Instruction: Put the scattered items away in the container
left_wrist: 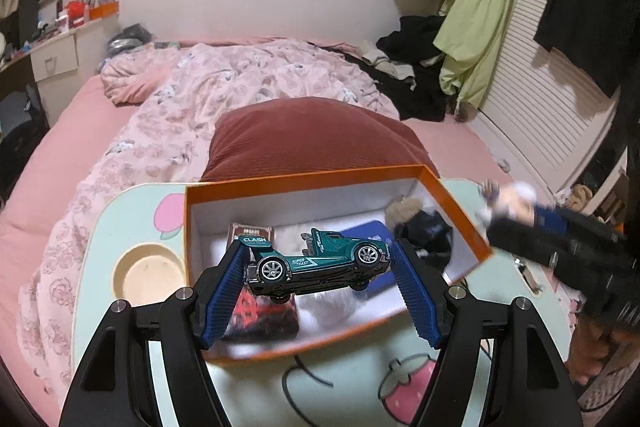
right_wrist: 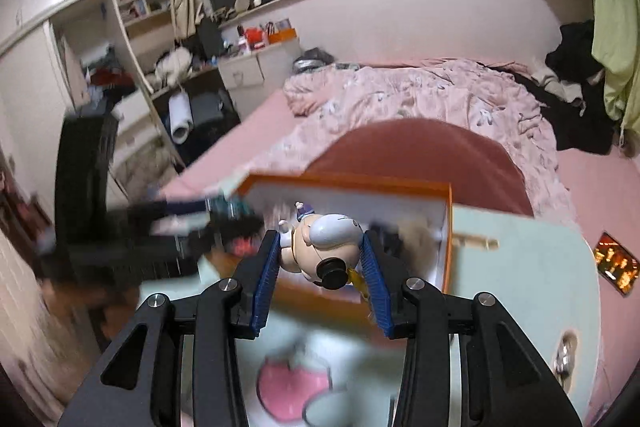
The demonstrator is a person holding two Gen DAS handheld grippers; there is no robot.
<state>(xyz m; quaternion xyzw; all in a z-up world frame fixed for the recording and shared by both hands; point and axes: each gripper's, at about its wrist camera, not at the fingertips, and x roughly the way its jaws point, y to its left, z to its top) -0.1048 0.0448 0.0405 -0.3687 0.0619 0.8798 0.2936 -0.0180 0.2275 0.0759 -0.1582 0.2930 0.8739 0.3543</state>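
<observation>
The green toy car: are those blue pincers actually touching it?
Touching. The left wrist view shows the toy car wedged between the left gripper's blue pads, nose and tail against them, above the orange box.

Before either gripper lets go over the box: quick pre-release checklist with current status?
1. Green toy car clamped in left gripper: ok.
2. Car over the orange box opening: ok.
3. Figurine between right gripper pads: ok.
4. Figurine over the box: cannot tell, right wrist view blurred.
5. Free space in box: not ok, card pack, blue item and dark plush fill the floor.
6. Grippers apart from each other: ok.
</observation>
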